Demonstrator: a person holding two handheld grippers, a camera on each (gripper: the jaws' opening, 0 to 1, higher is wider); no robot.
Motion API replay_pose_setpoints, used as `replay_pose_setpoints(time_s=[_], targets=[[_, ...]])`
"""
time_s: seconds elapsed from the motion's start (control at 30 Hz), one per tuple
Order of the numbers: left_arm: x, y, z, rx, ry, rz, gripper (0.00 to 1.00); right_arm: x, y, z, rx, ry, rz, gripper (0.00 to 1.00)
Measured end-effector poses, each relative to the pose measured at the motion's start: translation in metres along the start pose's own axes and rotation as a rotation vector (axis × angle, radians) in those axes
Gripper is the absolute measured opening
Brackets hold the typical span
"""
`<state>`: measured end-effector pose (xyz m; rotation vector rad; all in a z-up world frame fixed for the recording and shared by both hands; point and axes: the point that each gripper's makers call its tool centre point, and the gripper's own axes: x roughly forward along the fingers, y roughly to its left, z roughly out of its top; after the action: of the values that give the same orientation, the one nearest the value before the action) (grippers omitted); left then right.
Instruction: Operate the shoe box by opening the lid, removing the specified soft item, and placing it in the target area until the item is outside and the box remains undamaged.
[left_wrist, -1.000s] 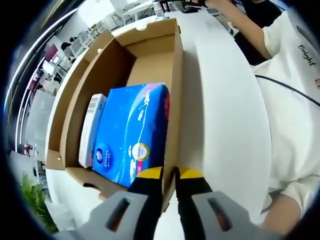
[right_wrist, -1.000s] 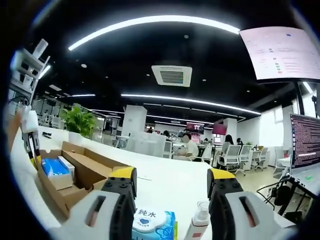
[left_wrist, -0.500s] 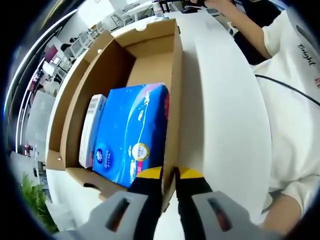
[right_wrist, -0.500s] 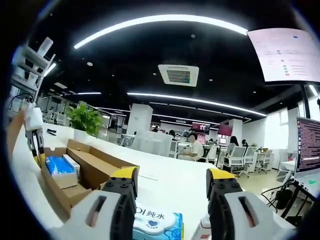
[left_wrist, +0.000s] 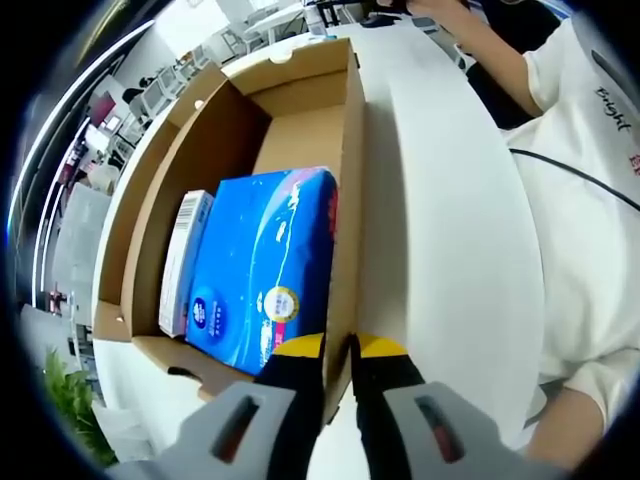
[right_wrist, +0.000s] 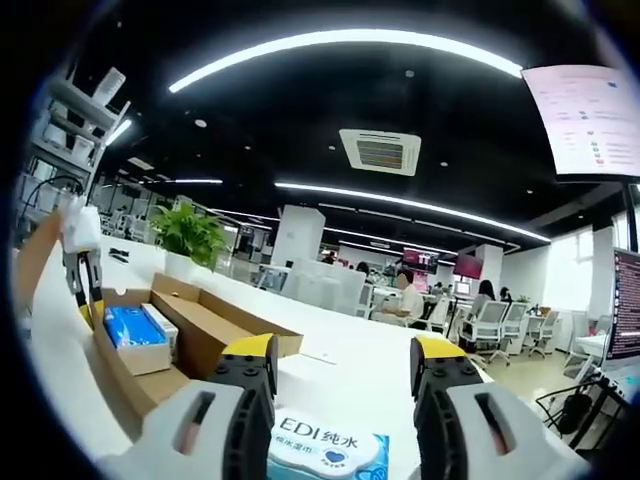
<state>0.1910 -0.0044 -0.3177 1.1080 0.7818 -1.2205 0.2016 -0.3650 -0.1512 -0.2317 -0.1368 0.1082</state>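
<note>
Brown cardboard forms the shoe box (left_wrist: 300, 110), which stands open on the white counter (left_wrist: 450, 230) in the left gripper view. Inside it a blue soft pack (left_wrist: 262, 268) lies flat against the right wall, with a narrow white carton (left_wrist: 183, 262) just beside it on the left. The soft item is thus inside the box, not yet removed. The left gripper (left_wrist: 338, 352) has its jaws drawn narrow and pinched on the near end of the box's right wall, yellow tips either side of the cardboard edge. This view matches the earlier frames: box, contents and grip are unchanged. A person in a white shirt (left_wrist: 590, 180) stands at the counter's right edge.

In the right gripper view the right gripper (right_wrist: 344, 362) holds its jaws wide apart with nothing between them. The view has swung since a second ago: the box (right_wrist: 190, 325) now sits further toward the centre, and the wipes pack (right_wrist: 328, 450) below the jaws shows more of its printed top, while the bottle formerly beside it is out of frame. These shifts come from the camera's own movement, not from the objects. The left gripper (right_wrist: 88, 285) is visible at the far end of the box, on its wall. A potted plant (right_wrist: 190, 230) stands beyond the box.
</note>
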Motion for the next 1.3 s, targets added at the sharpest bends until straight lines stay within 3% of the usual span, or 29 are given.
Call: replay_pose_setpoints(time_s=[0.87, 1.3], targets=[[0.000, 0.001, 0.000, -0.002, 0.003, 0.001, 0.09, 0.018, 0.058, 0.003, 0.024, -0.018, 0.171, 0.53], [0.000, 0.000, -0.001, -0.004, 0.004, 0.000, 0.09, 0.021, 0.068, 0.001, 0.036, -0.022, 0.212, 0.52]])
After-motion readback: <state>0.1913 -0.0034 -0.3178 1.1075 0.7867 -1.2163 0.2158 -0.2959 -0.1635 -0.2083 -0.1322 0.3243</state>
